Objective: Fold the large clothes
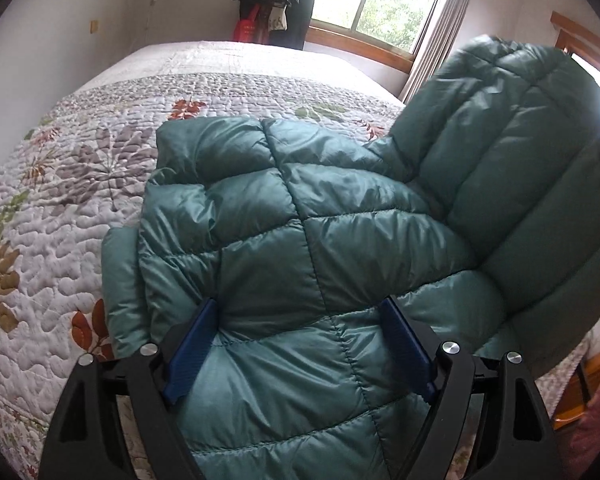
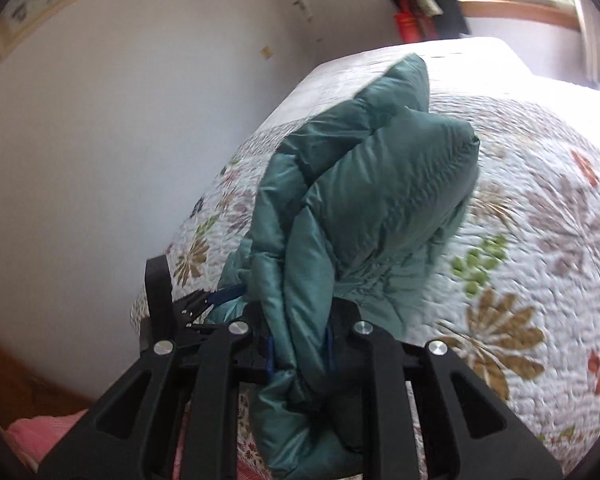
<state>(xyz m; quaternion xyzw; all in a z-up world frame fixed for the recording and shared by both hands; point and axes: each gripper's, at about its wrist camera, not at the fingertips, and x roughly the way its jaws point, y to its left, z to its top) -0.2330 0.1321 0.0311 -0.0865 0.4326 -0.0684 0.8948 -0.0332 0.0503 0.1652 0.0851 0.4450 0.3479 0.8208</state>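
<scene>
A teal quilted puffer jacket (image 1: 300,220) lies on the floral quilted bed (image 1: 60,208). In the left wrist view its right part (image 1: 520,140) is lifted and curling over the rest. My left gripper (image 1: 300,320) stands open at the jacket's near edge, with puffy fabric bulging between its wide-set blue pads (image 1: 196,340). My right gripper (image 2: 300,352) is shut on a thick fold of the jacket (image 2: 360,200) and holds it up above the bed (image 2: 540,240). The left gripper (image 2: 204,304) shows at the jacket's lower left in the right wrist view.
A white wall (image 2: 100,140) runs along the bed's far side. Hangers and dark clothes (image 1: 276,4) stand in the corner by a window (image 1: 380,0) with a curtain (image 1: 440,40). Pink fabric (image 2: 40,432) lies low beside the bed.
</scene>
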